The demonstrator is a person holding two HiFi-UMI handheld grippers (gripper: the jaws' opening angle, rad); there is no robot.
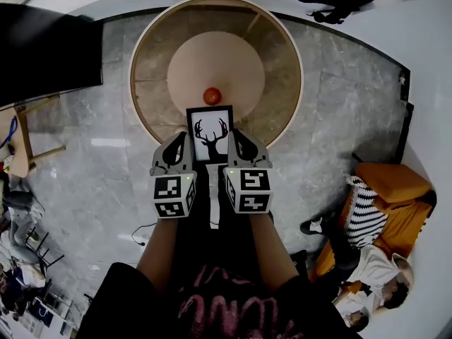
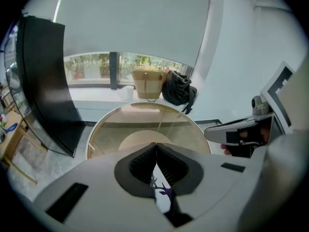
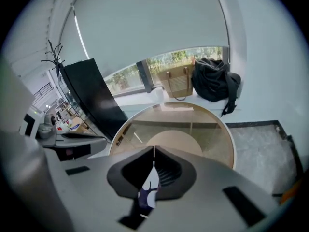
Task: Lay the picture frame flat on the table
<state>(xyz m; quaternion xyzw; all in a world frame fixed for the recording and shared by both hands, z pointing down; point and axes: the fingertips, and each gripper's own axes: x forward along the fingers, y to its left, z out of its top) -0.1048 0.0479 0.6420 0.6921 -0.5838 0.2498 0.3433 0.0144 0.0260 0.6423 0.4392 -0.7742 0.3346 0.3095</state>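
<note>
A black picture frame point(image 1: 210, 134) with a deer-head silhouette is held face up toward me, over the near edge of the round glass table point(image 1: 145, 48). My left gripper point(image 1: 181, 143) is shut on its left edge and my right gripper point(image 1: 237, 140) is shut on its right edge. In the left gripper view the jaws point(image 2: 156, 150) meet on the frame point(image 2: 161, 195), whose print shows below them. The right gripper view shows the same: closed jaws point(image 3: 153, 154) pinch the frame point(image 3: 148, 191). The frame's lower part is hidden behind the grippers.
A small red-orange ball point(image 1: 212, 95) lies on the table beyond the frame. A black panel point(image 1: 42, 48) stands at the left. A woven basket point(image 2: 147, 83) and a black bag point(image 2: 178, 88) sit on the far ledge. A person sits on an orange seat point(image 1: 392, 189) at the right.
</note>
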